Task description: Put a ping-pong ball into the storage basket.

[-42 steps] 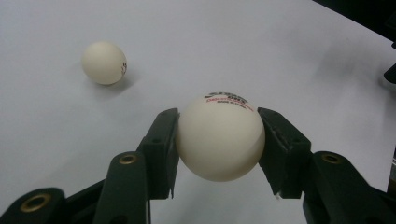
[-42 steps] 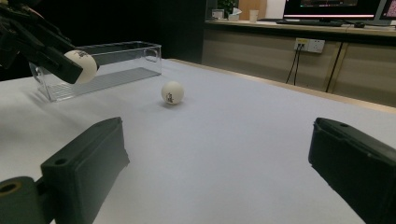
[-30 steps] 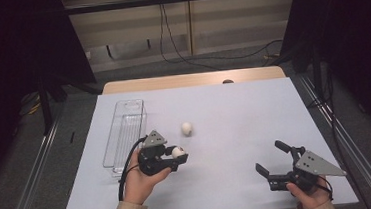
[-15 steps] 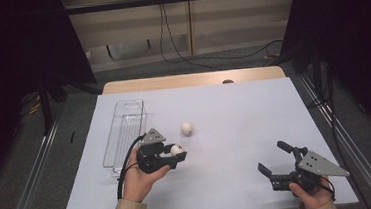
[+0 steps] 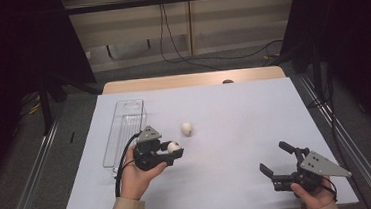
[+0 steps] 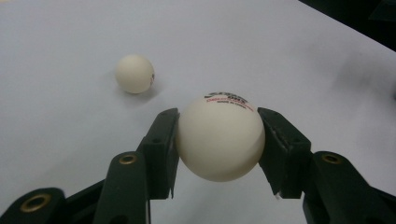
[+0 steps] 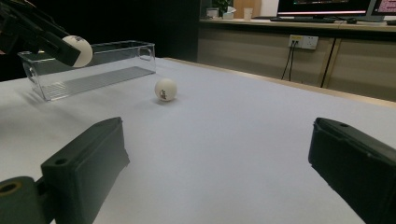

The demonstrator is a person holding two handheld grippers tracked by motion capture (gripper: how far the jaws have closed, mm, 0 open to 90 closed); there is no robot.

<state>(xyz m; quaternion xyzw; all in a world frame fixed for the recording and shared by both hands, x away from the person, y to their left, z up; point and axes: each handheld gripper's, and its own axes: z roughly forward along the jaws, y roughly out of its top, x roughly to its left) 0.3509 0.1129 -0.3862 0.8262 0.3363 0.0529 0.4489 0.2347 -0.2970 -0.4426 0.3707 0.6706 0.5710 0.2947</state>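
My left gripper (image 5: 174, 148) is shut on a white ping-pong ball (image 6: 219, 137) with printed lettering, held a little above the white table. The held ball (image 5: 173, 146) (image 7: 78, 50) sits between the two black pads. A second white ball (image 5: 187, 128) (image 6: 135, 73) (image 7: 166, 89) rests on the table just beyond it, apart from the gripper. My right gripper (image 5: 276, 161) stands open low over the table at the front right, its fingers (image 7: 88, 163) wide apart with nothing between them.
A clear plastic tray (image 5: 124, 132) (image 7: 93, 65) lies lengthwise at the left of the white table (image 5: 235, 120). A wooden strip (image 5: 191, 80) borders the far edge. Dark curtains flank both sides, and cables hang on the back wall.
The left gripper with its ball has shifted slightly, lifting a little off the table. The loose ball and the right gripper have stayed put.
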